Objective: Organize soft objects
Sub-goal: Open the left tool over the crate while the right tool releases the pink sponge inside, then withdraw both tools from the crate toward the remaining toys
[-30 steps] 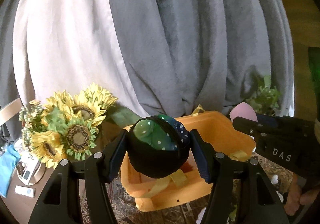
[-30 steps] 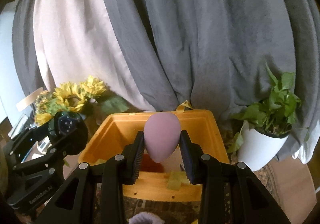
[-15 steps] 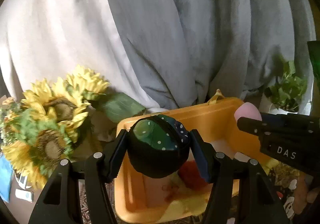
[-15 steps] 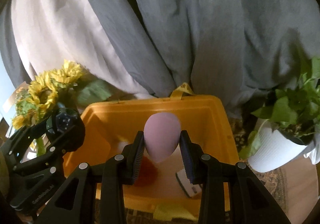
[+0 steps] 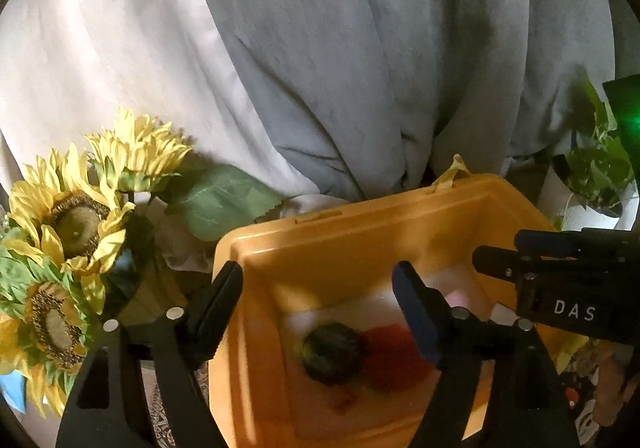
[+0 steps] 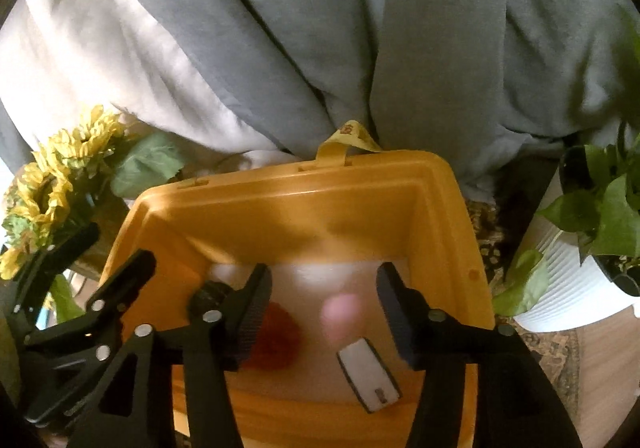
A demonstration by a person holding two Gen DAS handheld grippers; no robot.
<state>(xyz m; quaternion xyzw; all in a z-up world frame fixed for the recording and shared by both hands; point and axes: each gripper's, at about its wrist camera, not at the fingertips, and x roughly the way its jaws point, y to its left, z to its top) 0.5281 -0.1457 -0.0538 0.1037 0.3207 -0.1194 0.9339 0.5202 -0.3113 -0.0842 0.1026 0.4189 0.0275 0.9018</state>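
Left wrist view: The left gripper (image 5: pixel 318 290) hangs over the near left part of the orange bin (image 5: pixel 360 226). Its jaws have just been opening and now stand spread, with nothing between them. The dark dotted soft ball (image 5: pixel 332 352) lies on the pale bin floor, below and slightly beyond the gap between the jaws, clear of both pads. A red soft object (image 5: pixel 394 356) lies just beside the ball, on its right. The right gripper (image 5: pixel 556 276) enters from the right edge, over the same bin. Sunflowers (image 5: pixel 76 224) stand outside the bin to the left; grey drapery (image 5: pixel 360 48) fills the background.

Right wrist view: The right gripper (image 6: pixel 322 298) points down into the bin. Its jaws have just been opening and are spread; nothing is pinched. The pink egg-shaped sponge (image 6: pixel 342 314) appears blurred, below the gap between the jaws and touching neither pad; it is judged to be dropping or just landed. Whether it rests on the floor cannot be told. Its long axis cannot be read through the blur. A white rectangular item (image 6: pixel 368 376) lies just beside it, nearer the camera. The potted plant (image 6: pixel 592 248) stands outside the bin to the right.

Governing relation: each released object lies directly beneath its own jaws, inside the bin walls. The next move is judged to be a straight lift clear of the rim.
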